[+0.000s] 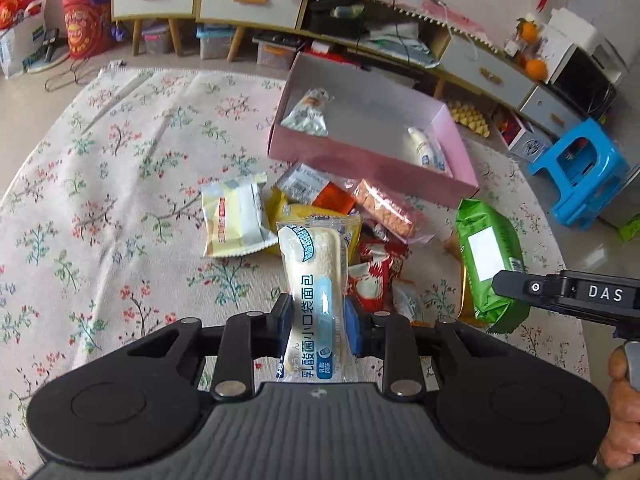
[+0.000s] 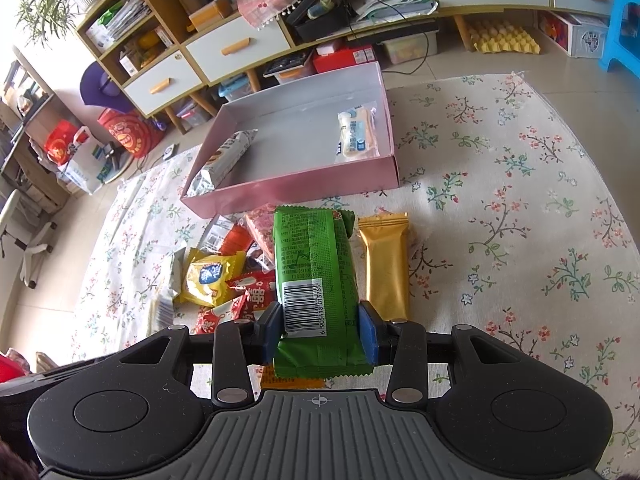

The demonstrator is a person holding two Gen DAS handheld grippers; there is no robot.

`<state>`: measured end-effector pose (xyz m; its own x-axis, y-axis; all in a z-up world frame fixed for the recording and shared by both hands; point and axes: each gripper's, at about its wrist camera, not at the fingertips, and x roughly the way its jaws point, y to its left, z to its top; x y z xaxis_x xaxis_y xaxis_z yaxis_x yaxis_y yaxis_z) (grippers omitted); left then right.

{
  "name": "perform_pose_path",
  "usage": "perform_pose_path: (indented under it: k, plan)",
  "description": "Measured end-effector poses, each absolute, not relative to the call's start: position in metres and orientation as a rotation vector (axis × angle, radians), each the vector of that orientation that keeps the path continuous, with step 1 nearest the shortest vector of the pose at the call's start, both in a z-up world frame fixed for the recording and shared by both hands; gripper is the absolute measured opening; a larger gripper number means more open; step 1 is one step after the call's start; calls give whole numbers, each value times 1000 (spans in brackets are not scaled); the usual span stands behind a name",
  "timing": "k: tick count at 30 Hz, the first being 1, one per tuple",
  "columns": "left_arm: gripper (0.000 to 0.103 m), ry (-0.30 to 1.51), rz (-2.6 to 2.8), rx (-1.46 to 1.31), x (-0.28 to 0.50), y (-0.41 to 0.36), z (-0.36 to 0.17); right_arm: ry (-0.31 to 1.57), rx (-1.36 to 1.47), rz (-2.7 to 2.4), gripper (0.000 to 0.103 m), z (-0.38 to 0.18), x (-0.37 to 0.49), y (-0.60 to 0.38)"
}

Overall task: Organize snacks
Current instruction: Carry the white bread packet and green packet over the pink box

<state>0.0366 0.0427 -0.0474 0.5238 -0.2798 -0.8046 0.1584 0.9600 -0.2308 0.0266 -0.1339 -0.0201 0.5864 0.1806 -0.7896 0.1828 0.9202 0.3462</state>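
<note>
Two snacks are in your grip: your left gripper (image 1: 318, 316) is clamped on a long white-and-blue bread packet (image 1: 316, 280), your right gripper (image 2: 320, 330) on a green foil biscuit pack (image 2: 316, 276), both lifted clear of the pile for the pink cardboard box (image 1: 372, 168) beyond.

Pink box (image 1: 372, 168), green packet (image 2: 316, 276), gold packet (image 2: 386, 268), floral cream cloth (image 1: 120, 168).

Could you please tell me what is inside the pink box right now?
The pink box holds two snacks: a silver packet and a bread roll. Its near wall hides some floor.
</note>
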Motion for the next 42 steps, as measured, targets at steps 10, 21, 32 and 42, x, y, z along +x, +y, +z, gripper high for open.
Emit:
perform_pose_path:
  k: [10, 21, 32, 42]
  plan:
    - [25, 889, -297, -60, 30, 31, -39, 939, 420, 4, 39, -19, 26, -134]
    - [25, 829, -321, -23, 24, 24, -34, 924, 424, 9, 39, -18, 24, -136]
    - [25, 815, -321, -32, 30, 23, -30, 919, 422, 6, 39, -18, 26, -136]
    - [25, 809, -291, -64, 55, 30, -23, 904, 441, -6, 39, -13, 30, -144]
